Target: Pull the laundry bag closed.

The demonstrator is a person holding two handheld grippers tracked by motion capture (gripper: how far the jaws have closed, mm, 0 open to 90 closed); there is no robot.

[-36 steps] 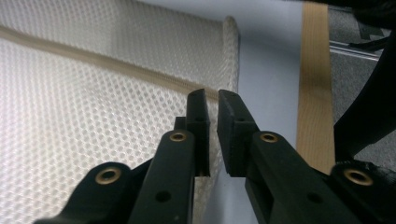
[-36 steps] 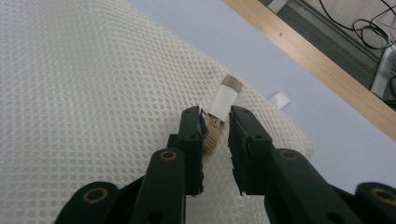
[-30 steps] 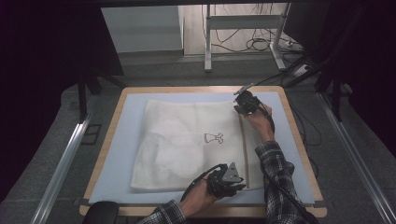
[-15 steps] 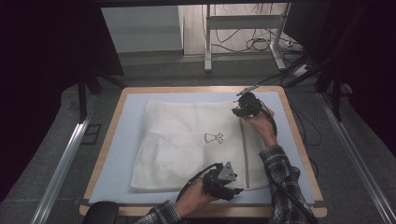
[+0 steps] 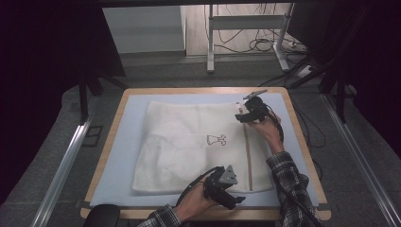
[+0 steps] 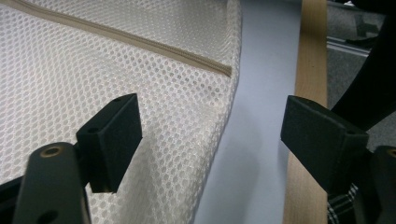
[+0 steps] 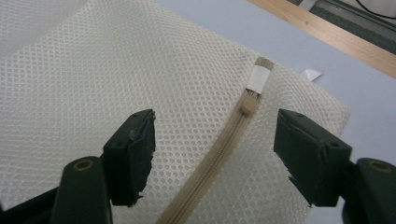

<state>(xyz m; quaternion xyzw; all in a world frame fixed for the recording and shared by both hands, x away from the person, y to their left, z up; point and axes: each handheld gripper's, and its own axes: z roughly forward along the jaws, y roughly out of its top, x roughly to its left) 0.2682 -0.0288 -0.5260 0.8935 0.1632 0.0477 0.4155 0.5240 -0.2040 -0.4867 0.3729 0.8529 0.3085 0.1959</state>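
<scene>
So I've got the mesh laundry bag lying flat on the blue mat in the middle of the high view, on the wooden bench; its tan zipper runs down the right side of the frame. My right gripper sits at the bag's upper right corner; jaws spread wide, nothing pinched, and in the right gripper view the zipper pull lies between them, near the top end of the zipper. My left gripper is at lower centre by the bag's near right corner; jaws also wide apart, straddling the bag's edge in the left gripper view, gripping nothing.
</scene>
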